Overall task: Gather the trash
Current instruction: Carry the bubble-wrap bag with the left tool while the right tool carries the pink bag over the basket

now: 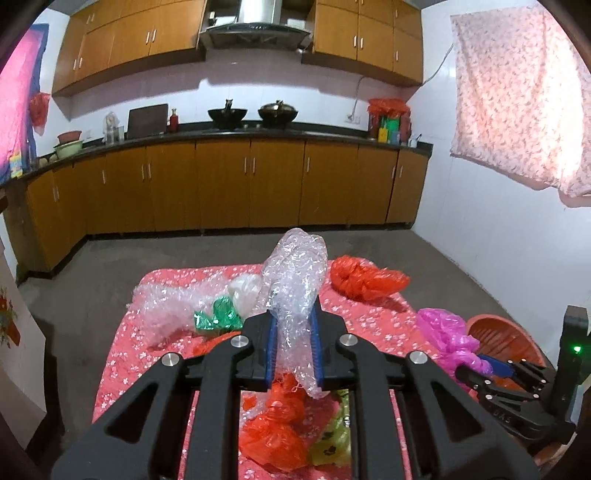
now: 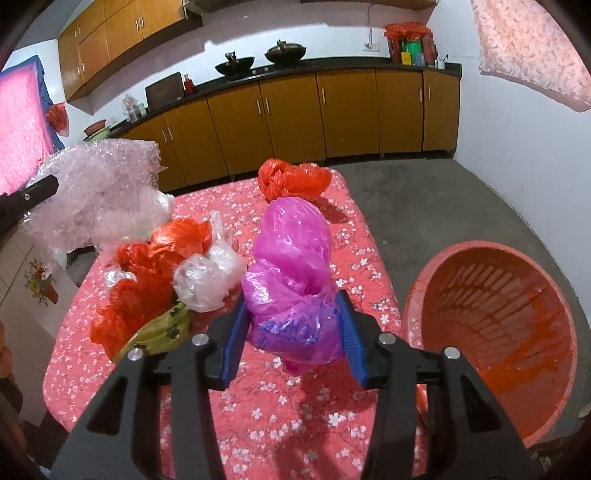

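Left wrist view: bubble wrap (image 1: 295, 291) clamped between blue pads of left tongs (image 1: 294, 350), lifted above table (image 1: 369, 321). Red bags (image 1: 275, 424) seen below, orange bag (image 1: 364, 277) at far edge.

Right wrist view: magenta bag (image 2: 295, 280) pinched by right tongs (image 2: 293, 336), held over floral cloth. Red basket (image 2: 495, 332) seen just beside table, on right. Clear bag (image 2: 207, 277) and crumpled red bags (image 2: 147, 280) piled at left.

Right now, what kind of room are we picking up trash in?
Most likely a home kitchen. A range hood hangs between wooden wall cabinets, two woks sit on a dark countertop over base cabinets, and the trash lies on a table with a floral cloth.
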Demonstrator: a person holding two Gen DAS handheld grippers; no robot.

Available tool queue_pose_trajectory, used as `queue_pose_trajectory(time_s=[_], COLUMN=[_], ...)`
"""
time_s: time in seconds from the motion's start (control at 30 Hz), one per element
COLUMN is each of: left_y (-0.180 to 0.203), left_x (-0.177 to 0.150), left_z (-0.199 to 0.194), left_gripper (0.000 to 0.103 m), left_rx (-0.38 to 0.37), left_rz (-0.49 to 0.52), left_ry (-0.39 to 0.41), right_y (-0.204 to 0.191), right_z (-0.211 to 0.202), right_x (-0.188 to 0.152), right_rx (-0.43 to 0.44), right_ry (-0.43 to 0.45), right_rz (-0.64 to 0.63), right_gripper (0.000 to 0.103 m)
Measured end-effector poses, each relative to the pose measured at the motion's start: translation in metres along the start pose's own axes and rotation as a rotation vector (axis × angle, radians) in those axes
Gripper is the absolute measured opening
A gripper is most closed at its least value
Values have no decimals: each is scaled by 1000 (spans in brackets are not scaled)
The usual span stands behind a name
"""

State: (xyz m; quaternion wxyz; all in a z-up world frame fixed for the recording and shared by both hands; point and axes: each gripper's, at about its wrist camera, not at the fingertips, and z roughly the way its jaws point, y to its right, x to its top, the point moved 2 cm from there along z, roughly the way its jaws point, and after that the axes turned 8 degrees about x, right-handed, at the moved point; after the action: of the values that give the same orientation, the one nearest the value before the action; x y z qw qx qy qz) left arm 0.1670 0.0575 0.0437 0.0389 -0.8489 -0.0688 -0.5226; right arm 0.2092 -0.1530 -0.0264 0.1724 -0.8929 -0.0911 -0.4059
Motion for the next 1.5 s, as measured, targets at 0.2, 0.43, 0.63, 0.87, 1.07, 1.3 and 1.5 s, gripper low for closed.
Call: queue_pose_trajectory(time_s=[0.2, 0.43, 0.63, 0.87, 1.07, 1.3, 1.5], left_y=[23, 63, 93, 127, 156, 189, 217], left_x=[2, -6, -17, -25, -29, -35, -34], left_z=[-15, -19, -17, -16, -13, -8, -9], left_gripper=[15, 15, 15, 15, 15, 15, 15], left_rx=[-54, -141, -212, -285, -346, -413, -477], left_rz=[32, 77, 94, 123, 143, 157, 168], left_ry=[23, 22, -2, -16, -31, -49, -45], right_y=[9, 43, 70, 97, 121, 148, 169], right_z=[-27, -66, -96, -120, -125, -129, -129], right_x=[1, 1, 1, 3, -1, -7, -11], right_rx=[-29, -111, -188, -250, -289, -319, -347], right_ry=[41, 95, 134, 167, 169, 174, 177], right_rz=[7, 52, 77, 104, 149, 205, 242], right_gripper=[46, 46, 46, 46, 46, 46, 46])
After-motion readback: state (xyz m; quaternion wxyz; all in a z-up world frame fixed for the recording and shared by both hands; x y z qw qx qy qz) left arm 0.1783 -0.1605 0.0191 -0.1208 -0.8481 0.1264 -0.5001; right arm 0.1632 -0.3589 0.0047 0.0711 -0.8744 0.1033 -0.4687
